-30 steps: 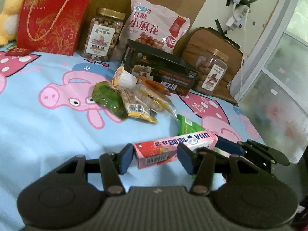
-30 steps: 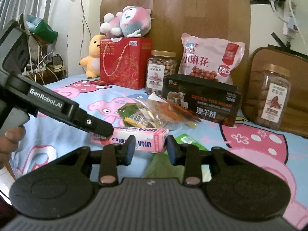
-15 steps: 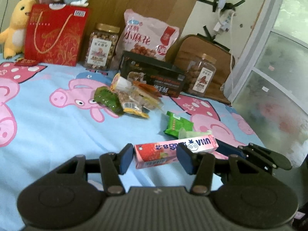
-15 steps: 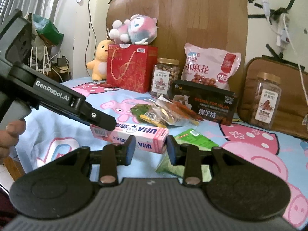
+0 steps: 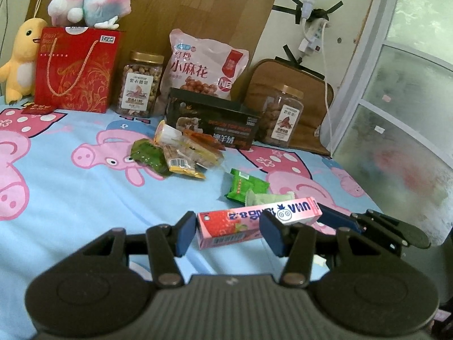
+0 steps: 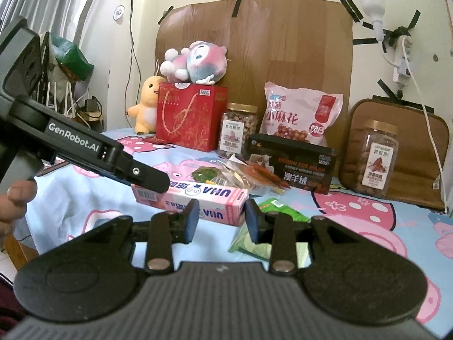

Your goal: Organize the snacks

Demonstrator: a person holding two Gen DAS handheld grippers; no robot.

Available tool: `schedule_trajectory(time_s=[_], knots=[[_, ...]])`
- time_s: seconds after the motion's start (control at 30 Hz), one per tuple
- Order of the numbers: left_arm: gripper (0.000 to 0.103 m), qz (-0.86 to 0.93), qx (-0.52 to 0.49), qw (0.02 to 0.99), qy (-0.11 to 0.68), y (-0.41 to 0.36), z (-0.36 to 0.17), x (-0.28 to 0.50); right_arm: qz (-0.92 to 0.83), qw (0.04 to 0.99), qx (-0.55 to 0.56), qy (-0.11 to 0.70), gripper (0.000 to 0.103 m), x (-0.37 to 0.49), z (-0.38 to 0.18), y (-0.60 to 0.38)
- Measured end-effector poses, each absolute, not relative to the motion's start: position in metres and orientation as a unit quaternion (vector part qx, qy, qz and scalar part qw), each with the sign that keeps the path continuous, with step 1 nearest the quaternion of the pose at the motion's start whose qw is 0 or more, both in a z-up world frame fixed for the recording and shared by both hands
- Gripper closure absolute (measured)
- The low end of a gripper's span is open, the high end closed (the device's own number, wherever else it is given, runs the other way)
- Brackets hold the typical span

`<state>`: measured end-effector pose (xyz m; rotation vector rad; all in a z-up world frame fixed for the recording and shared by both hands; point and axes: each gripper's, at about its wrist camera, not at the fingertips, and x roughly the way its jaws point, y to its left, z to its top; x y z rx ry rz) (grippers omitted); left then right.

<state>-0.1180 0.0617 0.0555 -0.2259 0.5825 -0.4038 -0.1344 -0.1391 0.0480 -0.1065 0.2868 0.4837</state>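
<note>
A long pink candy box [image 5: 254,221] with strawberry print is held in the air above the bed, gripped at both ends. My left gripper [image 5: 228,233] is shut on its barcode end. My right gripper [image 6: 220,216] is shut on the other end of the pink box [image 6: 198,201]. The right gripper's fingers show at the box's right end in the left wrist view [image 5: 337,216]. The left gripper's finger [image 6: 147,177] covers the box's left end in the right wrist view. Green snack packets [image 5: 246,187] lie below the box.
A pile of small snack packets [image 5: 178,155] lies mid-bed on the pig-print sheet [image 5: 70,198]. Along the back stand a red gift bag [image 5: 75,70], two nut jars [image 5: 140,85], a pink snack bag [image 5: 203,68], a black box [image 5: 211,126] and a brown cushion [image 5: 294,85].
Both grippers have lifted the pink box higher and drawn back from the snack pile. The grip on both ends is unchanged.
</note>
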Motion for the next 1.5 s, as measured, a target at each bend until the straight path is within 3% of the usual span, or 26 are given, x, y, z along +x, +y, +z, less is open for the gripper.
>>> schedule_trajectory(time_s=[1.5], knots=[[0.054,-0.195,-0.111,0.93,0.291,0.0615,0.0507,-0.1101,0.237,0.959,-0.049,0.148,0.065,-0.1319,0.0441,-0.138]])
